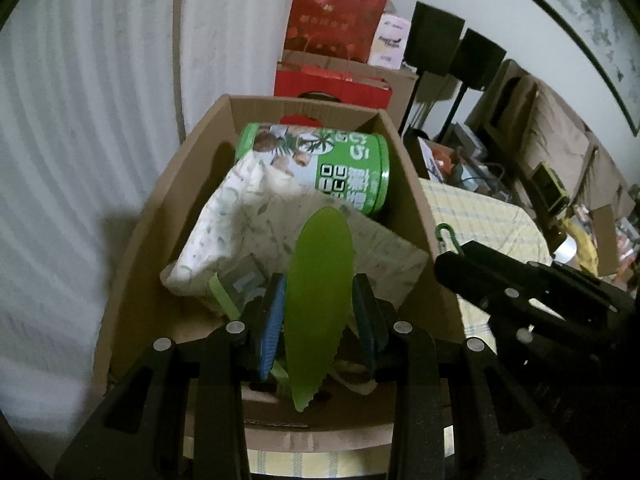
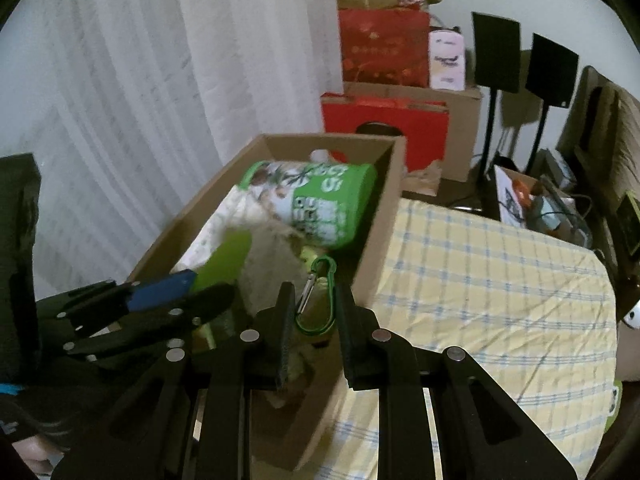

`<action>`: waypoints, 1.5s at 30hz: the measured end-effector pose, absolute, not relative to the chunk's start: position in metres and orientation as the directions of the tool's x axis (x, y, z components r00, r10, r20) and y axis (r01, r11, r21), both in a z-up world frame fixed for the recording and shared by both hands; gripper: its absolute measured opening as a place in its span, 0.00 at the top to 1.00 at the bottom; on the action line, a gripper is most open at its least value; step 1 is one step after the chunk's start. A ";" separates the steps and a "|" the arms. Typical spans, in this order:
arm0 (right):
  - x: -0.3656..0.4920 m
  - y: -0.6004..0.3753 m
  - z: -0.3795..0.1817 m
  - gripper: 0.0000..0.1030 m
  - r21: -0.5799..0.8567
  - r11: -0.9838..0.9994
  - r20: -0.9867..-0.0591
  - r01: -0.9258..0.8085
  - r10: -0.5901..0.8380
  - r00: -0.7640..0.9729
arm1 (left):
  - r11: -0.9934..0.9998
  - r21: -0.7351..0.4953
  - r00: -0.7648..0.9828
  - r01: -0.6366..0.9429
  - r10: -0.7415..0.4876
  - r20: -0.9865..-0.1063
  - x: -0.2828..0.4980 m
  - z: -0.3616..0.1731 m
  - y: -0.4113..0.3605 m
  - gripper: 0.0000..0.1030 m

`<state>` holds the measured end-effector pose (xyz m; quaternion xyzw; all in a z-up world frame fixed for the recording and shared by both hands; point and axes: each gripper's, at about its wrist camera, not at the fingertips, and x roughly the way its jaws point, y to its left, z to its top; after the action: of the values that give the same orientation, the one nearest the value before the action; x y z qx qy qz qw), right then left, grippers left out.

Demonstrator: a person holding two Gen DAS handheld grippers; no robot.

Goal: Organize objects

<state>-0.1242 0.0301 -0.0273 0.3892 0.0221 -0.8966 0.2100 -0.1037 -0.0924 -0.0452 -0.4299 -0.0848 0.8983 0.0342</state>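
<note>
An open cardboard box [image 1: 132, 264] stands on the checked tablecloth [image 2: 480, 280]. Inside lie a green canister [image 1: 340, 164] on its side and a white leaf-print packet [image 1: 240, 232]. My left gripper [image 1: 320, 308] is shut on a green plastic knife [image 1: 316, 280], blade pointing forward over the box. My right gripper [image 2: 314, 312] is shut on a green carabiner [image 2: 320, 300] above the box's right wall [image 2: 384, 216]. The right gripper also shows in the left wrist view [image 1: 452, 256], with the carabiner's hook [image 1: 446, 234]. The left gripper shows in the right wrist view [image 2: 176, 296].
White curtains [image 2: 140, 100] hang behind the box. Red gift bags [image 2: 384, 48] and cardboard boxes [image 2: 460, 120] are stacked at the back. Two black speakers on stands [image 2: 496, 52] and a cluttered sofa [image 1: 560, 152] stand to the right.
</note>
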 end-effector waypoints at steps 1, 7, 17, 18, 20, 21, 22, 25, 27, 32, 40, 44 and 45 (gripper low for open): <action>-0.124 0.026 -0.030 0.81 0.122 -0.907 -0.710 0.402 -0.363 -0.603 | -0.983 -0.182 -0.627 0.015 0.132 -0.768 -0.104 -0.046 -0.093 0.70; -0.124 0.020 -0.040 0.81 0.121 -0.900 -0.722 0.419 -0.369 -0.585 | -0.980 -0.196 -0.615 0.028 0.138 -0.776 -0.105 -0.055 -0.102 0.70; -0.125 0.016 -0.047 0.79 0.103 -0.899 -0.737 0.425 -0.356 -0.574 | -0.970 -0.234 -0.601 0.059 0.152 -0.784 -0.106 -0.064 -0.110 0.56; -0.125 0.017 -0.047 0.79 0.103 -0.900 -0.735 0.423 -0.355 -0.577 | -0.970 -0.234 -0.603 0.061 0.151 -0.783 -0.105 -0.063 -0.111 0.53; -0.126 0.020 -0.045 0.79 0.106 -0.902 -0.732 0.418 -0.355 -0.582 | -0.968 -0.241 -0.611 0.067 0.151 -0.777 -0.104 -0.061 -0.114 0.47; -0.125 0.021 -0.044 0.79 0.109 -0.903 -0.730 0.416 -0.357 -0.583 | -0.967 -0.246 -0.616 0.070 0.152 -0.773 -0.104 -0.059 -0.115 0.45; -0.125 0.023 -0.043 0.78 0.110 -0.903 -0.727 0.414 -0.358 -0.586 | -0.966 -0.250 -0.619 0.072 0.153 -0.771 -0.104 -0.058 -0.117 0.45; -0.123 0.028 -0.038 0.75 0.109 -0.908 -0.719 0.405 -0.353 -0.599 | -0.967 -0.243 -0.626 0.075 0.144 -0.767 -0.102 -0.055 -0.119 0.44; -0.122 0.032 -0.035 0.73 0.107 -0.911 -0.712 0.397 -0.349 -0.609 | -0.970 -0.230 -0.631 0.075 0.133 -0.765 -0.101 -0.053 -0.119 0.43; -0.117 0.043 -0.027 0.63 0.076 -0.925 -0.696 0.371 -0.316 -0.645 | -0.975 -0.212 -0.644 0.071 0.118 -0.756 -0.098 -0.051 -0.116 0.34; -0.112 0.062 -0.021 0.51 0.038 -0.947 -0.680 0.320 -0.259 -0.686 | -0.979 -0.195 -0.652 0.056 0.112 -0.750 -0.093 -0.047 -0.108 0.31; -0.112 0.074 -0.019 0.44 0.039 -0.955 -0.673 0.293 -0.242 -0.699 | -0.981 -0.189 -0.670 0.051 0.107 -0.735 -0.090 -0.043 -0.103 0.19; -0.112 0.077 -0.018 0.41 0.038 -0.957 -0.672 0.287 -0.237 -0.702 | -0.979 -0.196 -0.675 0.049 0.112 -0.730 -0.090 -0.041 -0.102 0.17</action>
<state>-0.1117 0.0769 -0.0182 0.3590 0.0349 -0.9218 0.1422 -0.0902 -0.1016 -0.0412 -0.4030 -0.1000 0.9096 0.0172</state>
